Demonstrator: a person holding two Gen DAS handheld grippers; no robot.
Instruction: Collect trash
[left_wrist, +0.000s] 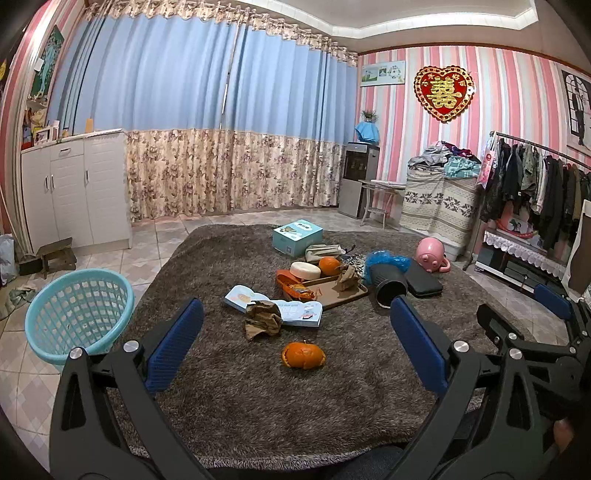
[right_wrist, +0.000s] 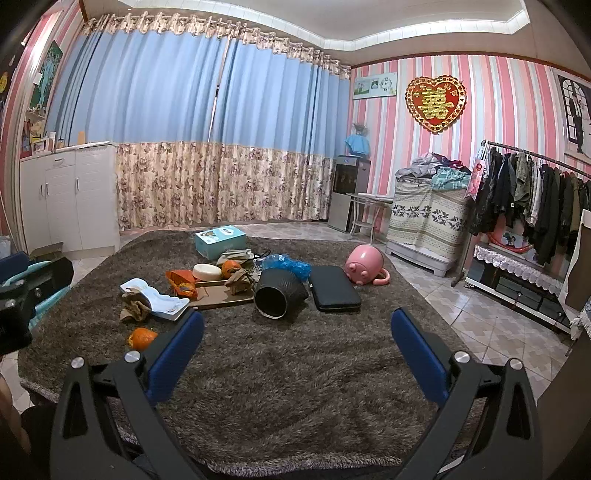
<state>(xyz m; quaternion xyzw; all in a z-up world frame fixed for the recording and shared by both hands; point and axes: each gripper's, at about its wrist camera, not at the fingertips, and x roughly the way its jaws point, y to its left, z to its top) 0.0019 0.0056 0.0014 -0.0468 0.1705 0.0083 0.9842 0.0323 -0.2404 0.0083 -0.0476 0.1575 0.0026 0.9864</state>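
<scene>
An orange peel (left_wrist: 303, 355) lies on the brown shaggy rug (left_wrist: 258, 398), just ahead of my open, empty left gripper (left_wrist: 295, 332). Behind it lies crumpled brown paper (left_wrist: 262, 318). More brown paper (left_wrist: 347, 277), an orange wrapper (left_wrist: 294, 287) and a blue plastic bag (left_wrist: 386, 260) lie farther back. A light blue basket (left_wrist: 79, 308) stands left of the rug. My right gripper (right_wrist: 297, 334) is open and empty over bare rug (right_wrist: 295, 387). The right wrist view also shows the peel (right_wrist: 142, 338), crumpled paper (right_wrist: 135, 305) and blue bag (right_wrist: 286, 266).
On the rug are an open booklet (left_wrist: 291, 312), a brown tray (left_wrist: 338, 292), a whole orange (left_wrist: 329, 266), a white round tin (left_wrist: 305, 270), a black tube lying on its side (right_wrist: 279, 293), a black case (right_wrist: 334, 288), a pink piggy bank (right_wrist: 365, 270) and a teal box (left_wrist: 297, 237). A clothes rack (right_wrist: 535, 192) stands right.
</scene>
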